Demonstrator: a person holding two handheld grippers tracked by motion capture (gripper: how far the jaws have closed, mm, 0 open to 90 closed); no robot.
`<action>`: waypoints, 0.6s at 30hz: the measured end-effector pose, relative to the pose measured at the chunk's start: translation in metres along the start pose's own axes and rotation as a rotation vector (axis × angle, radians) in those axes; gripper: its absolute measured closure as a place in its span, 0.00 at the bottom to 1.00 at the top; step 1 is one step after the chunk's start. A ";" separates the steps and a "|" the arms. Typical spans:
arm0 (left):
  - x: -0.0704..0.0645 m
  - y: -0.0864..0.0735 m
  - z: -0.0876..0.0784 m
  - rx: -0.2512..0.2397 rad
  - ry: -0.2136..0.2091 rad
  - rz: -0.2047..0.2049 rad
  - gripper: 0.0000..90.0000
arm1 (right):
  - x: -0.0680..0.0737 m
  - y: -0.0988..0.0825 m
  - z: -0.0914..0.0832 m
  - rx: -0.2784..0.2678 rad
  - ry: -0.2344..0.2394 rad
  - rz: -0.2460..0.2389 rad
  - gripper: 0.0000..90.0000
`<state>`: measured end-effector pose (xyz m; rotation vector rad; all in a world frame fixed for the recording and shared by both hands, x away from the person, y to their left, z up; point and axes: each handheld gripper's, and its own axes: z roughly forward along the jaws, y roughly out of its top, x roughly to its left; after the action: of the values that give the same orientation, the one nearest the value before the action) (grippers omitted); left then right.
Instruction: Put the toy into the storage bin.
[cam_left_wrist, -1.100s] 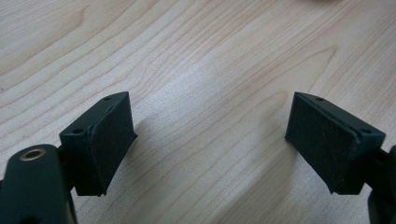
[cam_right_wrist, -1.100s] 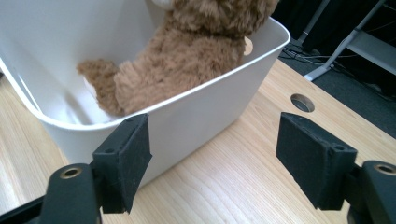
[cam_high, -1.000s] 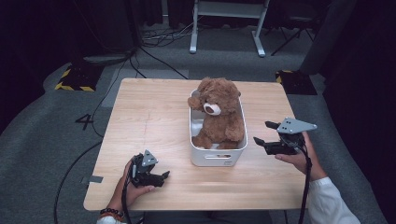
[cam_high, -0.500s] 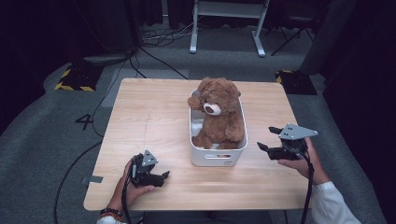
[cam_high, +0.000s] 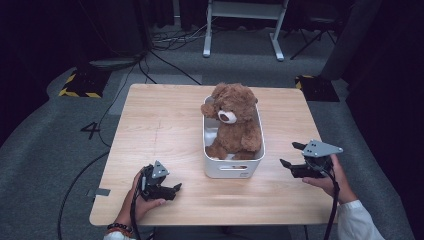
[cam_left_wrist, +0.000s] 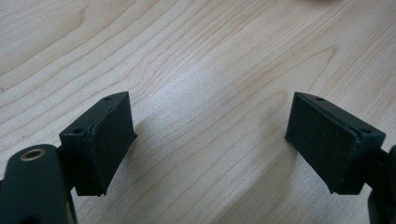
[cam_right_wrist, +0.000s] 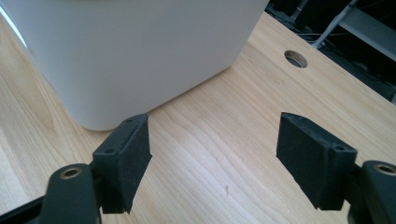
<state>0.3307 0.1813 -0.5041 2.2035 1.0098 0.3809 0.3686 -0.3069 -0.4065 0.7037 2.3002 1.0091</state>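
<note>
Both my jaws stand apart, empty. From above, my right gripper (cam_high: 292, 161) sits just right of the white bin (cam_high: 233, 167) holding the teddy bear (cam_high: 235, 122); my left gripper (cam_high: 172, 189) rests near-left. The left gripper view gives bare table (cam_left_wrist: 201, 93) between the jaws. Ahead of my right jaws rises the bin's smooth wall (cam_right_wrist: 135, 51). The bear looks soft and light; I'd pinch a limb.

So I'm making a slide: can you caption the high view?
Teddy bear sitting in a white bin on a wooden table, open left gripper and right gripper on either side.
</note>
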 end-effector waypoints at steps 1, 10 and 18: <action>0.000 0.000 0.000 0.001 0.000 0.001 0.17 | 0.000 -0.002 0.000 0.001 -0.001 0.000 0.29; 0.000 0.000 0.000 0.001 0.000 0.001 0.17 | 0.002 -0.019 0.001 0.019 0.012 0.021 0.29; 0.000 0.000 0.000 0.000 0.000 0.000 0.17 | 0.002 -0.037 0.002 0.048 0.010 0.037 0.28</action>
<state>0.3307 0.1813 -0.5041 2.2037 1.0095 0.3809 0.3594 -0.3260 -0.4365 0.7649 2.3348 0.9793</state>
